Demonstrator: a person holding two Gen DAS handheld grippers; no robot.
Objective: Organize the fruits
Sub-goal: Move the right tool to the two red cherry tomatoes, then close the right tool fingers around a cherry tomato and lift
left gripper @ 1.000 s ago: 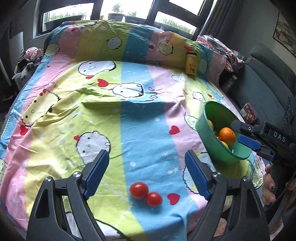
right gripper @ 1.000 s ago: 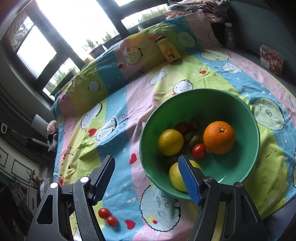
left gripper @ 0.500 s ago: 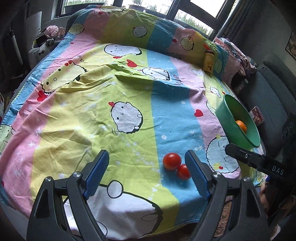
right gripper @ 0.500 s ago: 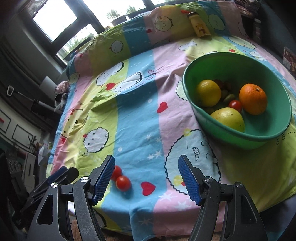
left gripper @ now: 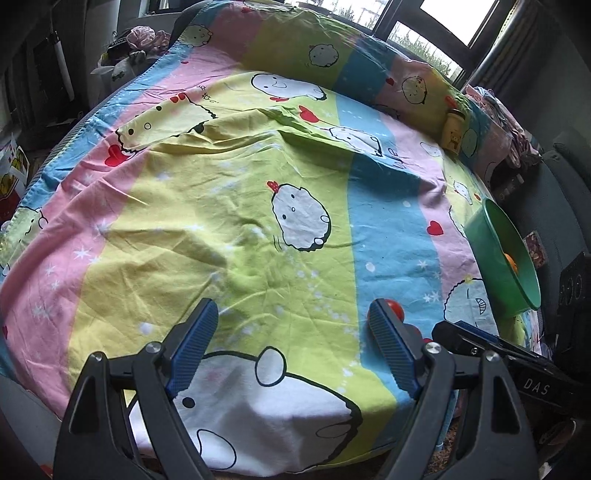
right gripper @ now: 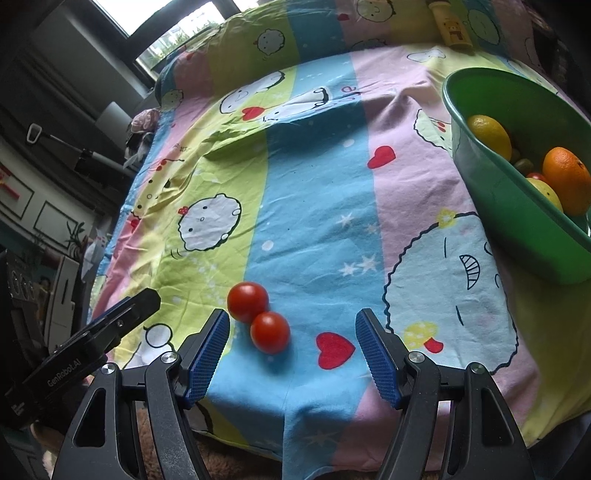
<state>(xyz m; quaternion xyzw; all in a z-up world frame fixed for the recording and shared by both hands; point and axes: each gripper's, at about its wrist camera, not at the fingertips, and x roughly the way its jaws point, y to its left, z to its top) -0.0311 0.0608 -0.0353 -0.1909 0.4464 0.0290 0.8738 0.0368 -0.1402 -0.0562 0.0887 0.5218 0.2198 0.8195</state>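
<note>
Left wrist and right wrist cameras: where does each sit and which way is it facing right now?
Left wrist: on the left gripper, angled down over the bedsheet; its open fingers frame bare cloth, right gripper intruding.
Right wrist: on the right gripper, angled down at two tomatoes; left gripper's tip at left.
Shared: tomatoes, green bowl, yellow bottle.

Two tomatoes (right gripper: 258, 317) are lying touching each other on a bedsheet (right gripper: 317, 206) near its front edge. The right gripper (right gripper: 291, 347) is hanging just in front of them, its jaws standing apart with nothing between them. The left gripper (left gripper: 291, 347) is hanging to the left of the tomatoes, jaws apart over bare sheet. A bowl (right gripper: 517, 221) is sitting to the right, well apart from the tomatoes, holding an orange (right gripper: 567, 181), a lemon (right gripper: 489, 136) and smaller fruit. A bottle (right gripper: 452, 27) is standing at the far right, behind the bowl.
</note>
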